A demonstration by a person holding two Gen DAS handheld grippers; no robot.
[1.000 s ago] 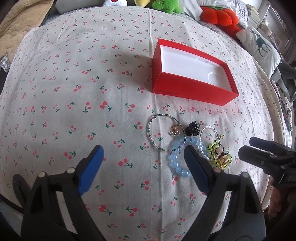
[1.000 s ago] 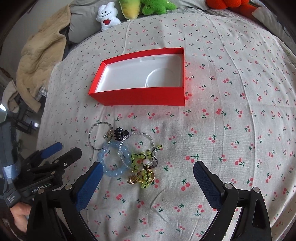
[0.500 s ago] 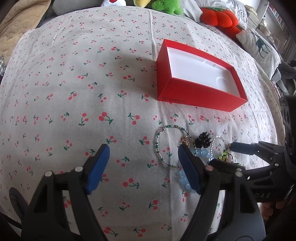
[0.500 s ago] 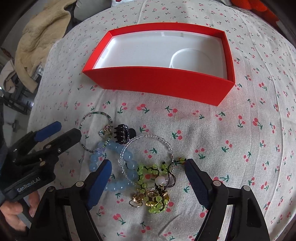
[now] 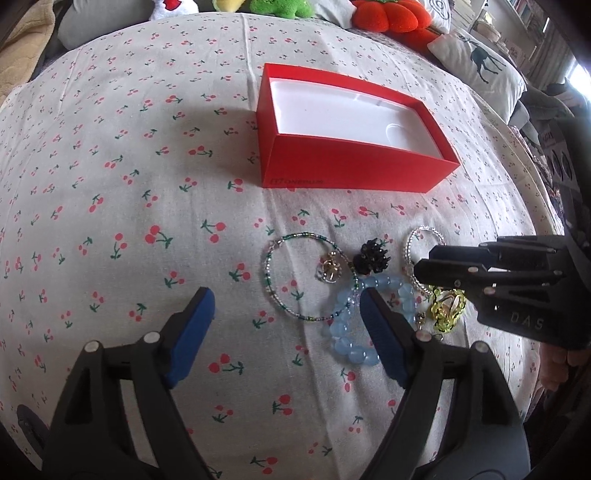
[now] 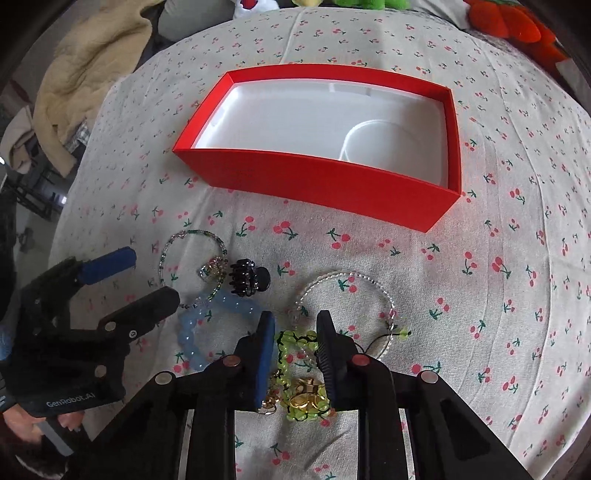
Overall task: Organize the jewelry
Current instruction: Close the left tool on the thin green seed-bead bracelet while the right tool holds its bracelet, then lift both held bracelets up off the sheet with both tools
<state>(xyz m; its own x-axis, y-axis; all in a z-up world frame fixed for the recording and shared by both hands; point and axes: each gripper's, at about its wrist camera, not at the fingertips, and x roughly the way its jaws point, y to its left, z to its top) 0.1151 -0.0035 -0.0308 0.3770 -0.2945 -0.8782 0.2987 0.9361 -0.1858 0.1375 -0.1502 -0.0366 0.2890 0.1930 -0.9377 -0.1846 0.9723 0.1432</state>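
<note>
An open red box (image 5: 354,173) (image 6: 325,184) with a white inside stands on the cherry-print cloth. In front of it lies a jewelry pile: a green beaded ring (image 5: 273,284), a black claw clip (image 6: 248,277), a blue bead bracelet (image 5: 354,350) (image 6: 192,332), a clear bead bracelet (image 6: 347,280) and a yellow-green bead piece with gold charms (image 6: 299,369). My right gripper (image 6: 295,332) has its jaws narrowed around the yellow-green piece. My left gripper (image 5: 284,310) is open and empty over the green ring and blue bracelet.
Plush toys (image 5: 384,18) and a pillow (image 5: 480,62) lie at the far edge of the bed. A beige blanket (image 6: 81,74) lies off the left side. The cloth (image 5: 110,184) stretches bare to the left of the box.
My right gripper has come down over the yellow-green piece and its jaws have closed in around it. My left gripper has shifted slightly but stays open.
</note>
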